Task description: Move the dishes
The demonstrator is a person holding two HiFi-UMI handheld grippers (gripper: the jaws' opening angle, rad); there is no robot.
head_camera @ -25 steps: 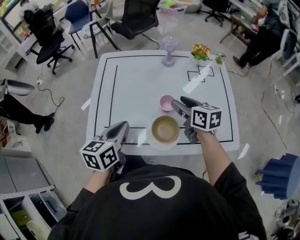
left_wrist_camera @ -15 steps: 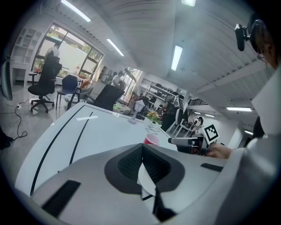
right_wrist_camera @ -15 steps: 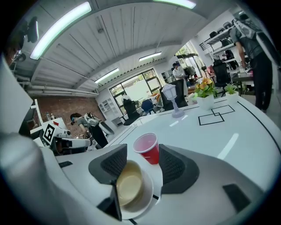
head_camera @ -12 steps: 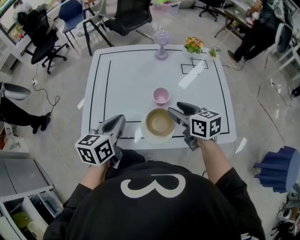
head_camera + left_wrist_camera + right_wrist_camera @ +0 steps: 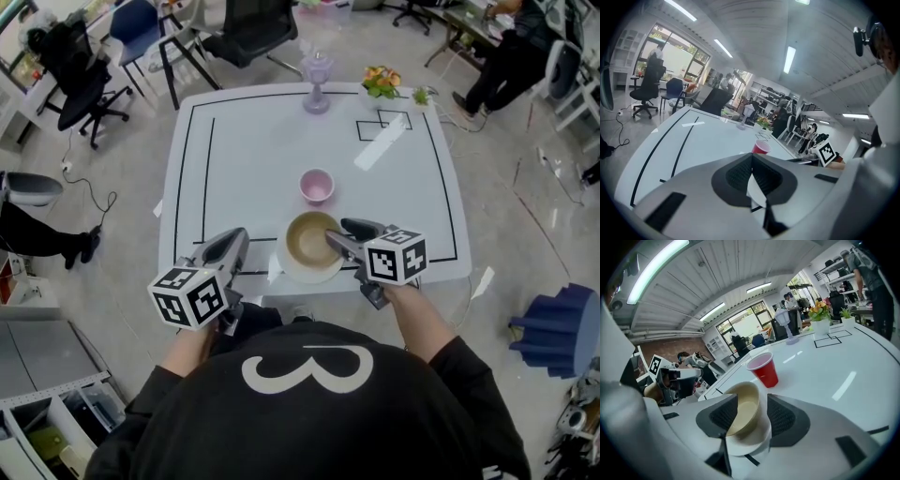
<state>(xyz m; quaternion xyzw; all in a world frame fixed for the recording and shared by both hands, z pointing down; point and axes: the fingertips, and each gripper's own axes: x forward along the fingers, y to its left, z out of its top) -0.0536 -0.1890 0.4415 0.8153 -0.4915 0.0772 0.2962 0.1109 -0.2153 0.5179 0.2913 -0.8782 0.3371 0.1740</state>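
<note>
Head view: the bowl sits upright, mouth up, on a white plate. Both are round, so neither has a long axis. They lie on the person's side of the pink cup, just beside it but not touching, and the plate crosses the black border line by the desk's near edge. The right claw reaches in from the right of the cup's line, its tips over the bowl's right rim. The left claw hangs nearer the person than the cup and to its left, apart from the plate. Past the cup the desk is bare as far as a vase and flowers at the far edge.

Left gripper view: the left claw has its pads pressed together at the tip with nothing in them. The cup stands ahead, slightly right, with open desk to its left.

Right gripper view: the right claw is spread, the bowl between its pads. A strip of plate shows between the bowl and the right pad. The cup stands upright just behind the bowl, and the desk to its right is open.
</note>
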